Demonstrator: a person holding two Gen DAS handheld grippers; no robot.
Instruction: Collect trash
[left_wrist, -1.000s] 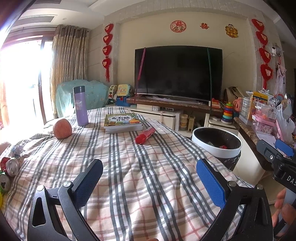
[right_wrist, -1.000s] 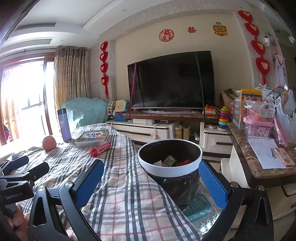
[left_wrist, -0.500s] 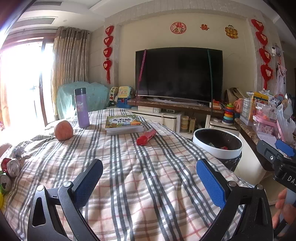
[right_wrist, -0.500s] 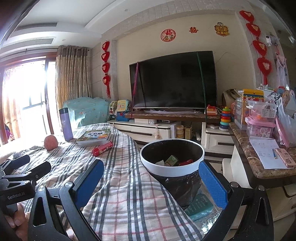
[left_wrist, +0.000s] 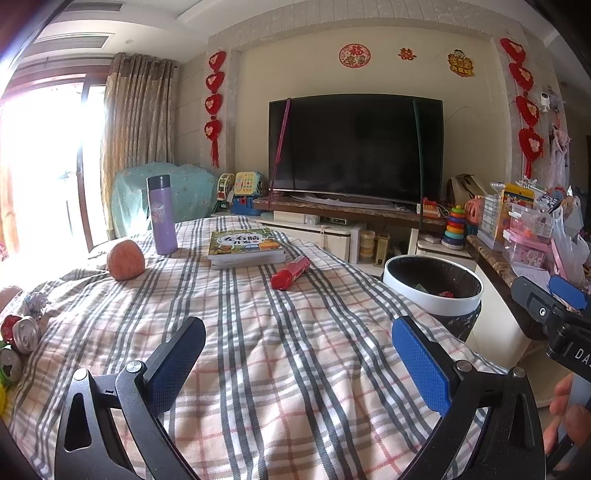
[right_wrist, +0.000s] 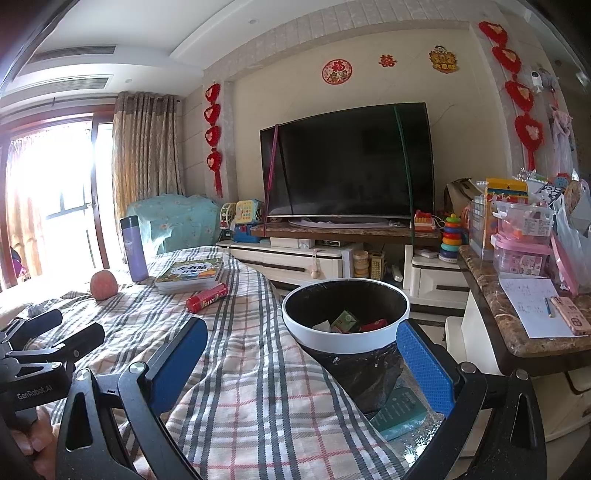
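Plaid tablecloth (left_wrist: 295, 369), red tube (left_wrist: 290, 272) beyond left hand-held gripper (left_wrist: 297, 363)

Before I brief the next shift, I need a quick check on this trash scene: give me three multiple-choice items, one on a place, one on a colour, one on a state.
1. Where does the red tube lie?
A. On the checked cloth, right of the book
B. Inside the bin
C. On the TV stand

2. What colour is the flask behind the apple?
A. Green
B. Purple
C. White

3. How does the left gripper stand?
A. Shut on a can
B. Shut on the tube
C. Open, holding nothing

Answers:
1 A: the tube rests on the cloth just right of the book.
2 B: its body is purple with a dark cap.
3 C: its blue pads are wide apart with only cloth between them.
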